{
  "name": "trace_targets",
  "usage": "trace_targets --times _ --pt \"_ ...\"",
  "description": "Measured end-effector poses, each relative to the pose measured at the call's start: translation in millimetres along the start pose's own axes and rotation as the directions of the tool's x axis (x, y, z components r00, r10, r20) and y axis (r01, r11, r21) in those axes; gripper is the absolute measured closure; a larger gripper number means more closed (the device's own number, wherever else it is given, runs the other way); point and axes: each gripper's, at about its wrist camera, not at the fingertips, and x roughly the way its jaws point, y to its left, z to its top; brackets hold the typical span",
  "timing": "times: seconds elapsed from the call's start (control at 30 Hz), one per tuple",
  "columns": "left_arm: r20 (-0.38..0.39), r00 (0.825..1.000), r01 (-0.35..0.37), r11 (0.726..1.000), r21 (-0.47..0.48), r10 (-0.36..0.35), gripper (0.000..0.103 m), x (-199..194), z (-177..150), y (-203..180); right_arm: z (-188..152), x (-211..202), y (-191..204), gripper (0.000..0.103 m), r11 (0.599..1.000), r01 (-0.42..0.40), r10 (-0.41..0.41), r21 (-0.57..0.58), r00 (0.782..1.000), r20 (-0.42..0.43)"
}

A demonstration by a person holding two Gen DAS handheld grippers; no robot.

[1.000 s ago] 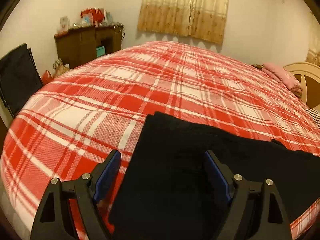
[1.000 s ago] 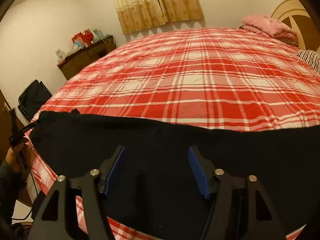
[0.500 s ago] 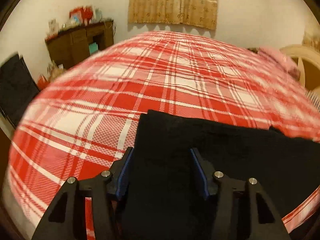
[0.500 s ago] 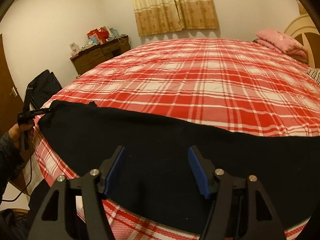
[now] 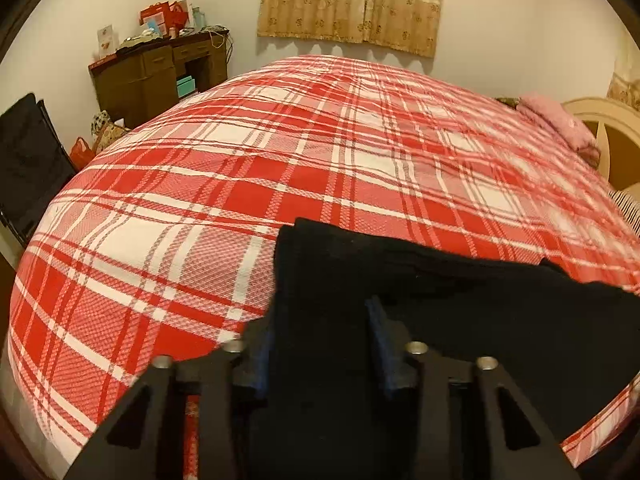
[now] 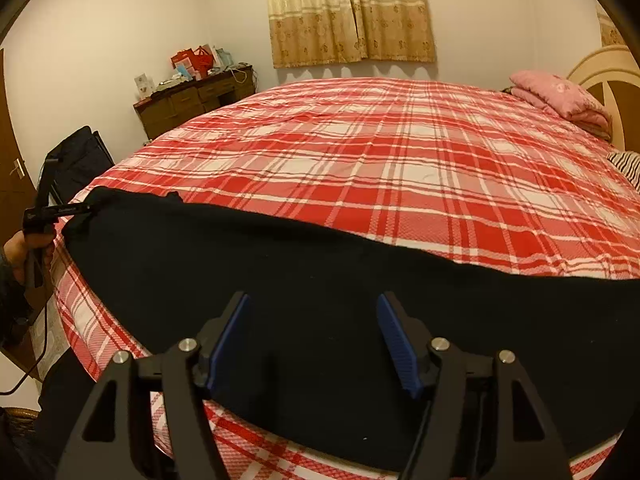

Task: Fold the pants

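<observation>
Black pants (image 6: 304, 280) lie along the near edge of a bed with a red and white plaid cover (image 6: 400, 152). My left gripper (image 5: 320, 344) straddles the pants' left end (image 5: 400, 320), its blue pads narrowed with fabric between them. In the right wrist view the left gripper (image 6: 86, 210) pinches the pants' far left corner. My right gripper (image 6: 316, 332) hovers open over the middle of the pants, holding nothing.
A brown dresser (image 6: 196, 98) with boxes stands by the back wall under a curtained window (image 6: 352, 12). A black chair (image 5: 28, 164) is left of the bed. Pink folded bedding (image 6: 560, 96) and a headboard (image 6: 600, 84) are at right.
My left gripper's fingers have narrowed from wide open onto the pants' left end. The right gripper has pulled back and risen slightly, staying open.
</observation>
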Motion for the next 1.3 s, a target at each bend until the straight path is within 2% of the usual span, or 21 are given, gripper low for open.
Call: trace_targets --times 0.07,0.33,0.5,0.57,0.67,0.7,0.8,0.87,0.93,1.03,1.13,1.3 --pt "0.012 1.000 0.004 0.999 -0.039 -0.003 0.076 -5 1 7 0 1 -3 0.035 1.000 0.011 -0.011 0.009 1.000 -0.004" --pt "0.016 1.000 0.007 0.999 -0.051 -0.006 0.076 -6 -2 12 2 -1 -12 0.034 0.998 0.043 -0.043 0.039 0.999 0.000" --pt "0.023 0.999 0.025 0.998 -0.062 -0.023 0.052 2 -2 10 -1 5 -11 0.031 0.998 0.063 -0.062 0.019 0.998 -0.023" --pt "0.021 1.000 -0.004 0.999 -0.040 0.005 0.048 1 -3 3 -2 7 -10 0.031 0.997 0.073 -0.073 0.009 0.997 -0.033" --pt "0.020 0.997 -0.072 0.997 -0.012 0.072 0.032 -3 -5 -7 -3 9 -11 0.026 0.997 0.074 -0.073 0.008 0.997 -0.039" --pt "0.037 0.995 -0.092 0.996 -0.010 0.092 0.030 -8 -7 -10 -3 9 -12 0.025 0.997 0.074 -0.074 0.010 0.996 -0.040" --pt "0.084 0.989 -0.125 0.992 -0.014 0.125 0.029 -21 -10 -14 -4 10 -14 0.025 0.997 0.076 -0.076 0.012 0.996 -0.048" --pt "0.132 0.972 -0.195 0.980 -0.022 0.196 0.029 -33 -10 -16 -4 10 -13 0.025 0.997 0.077 -0.077 0.012 0.996 -0.049" --pt "0.172 0.961 -0.216 0.976 -0.029 0.217 0.027 -43 -10 -18 -4 10 -13 0.025 0.997 0.078 -0.077 0.012 0.996 -0.050" --pt "0.226 0.955 -0.189 0.981 -0.041 0.194 0.025 -59 -9 -29 -1 6 -16 0.025 0.997 0.076 -0.075 0.015 0.996 -0.039" --pt "0.261 0.955 -0.145 0.989 0.002 0.140 0.022 -67 -7 -57 6 -4 -22 0.025 0.997 0.072 -0.071 0.037 0.997 -0.015" --pt "0.250 0.967 -0.078 0.994 0.079 0.056 0.021 -57 -8 -107 19 -26 -41 0.024 0.993 0.100 -0.101 0.067 0.995 0.018"
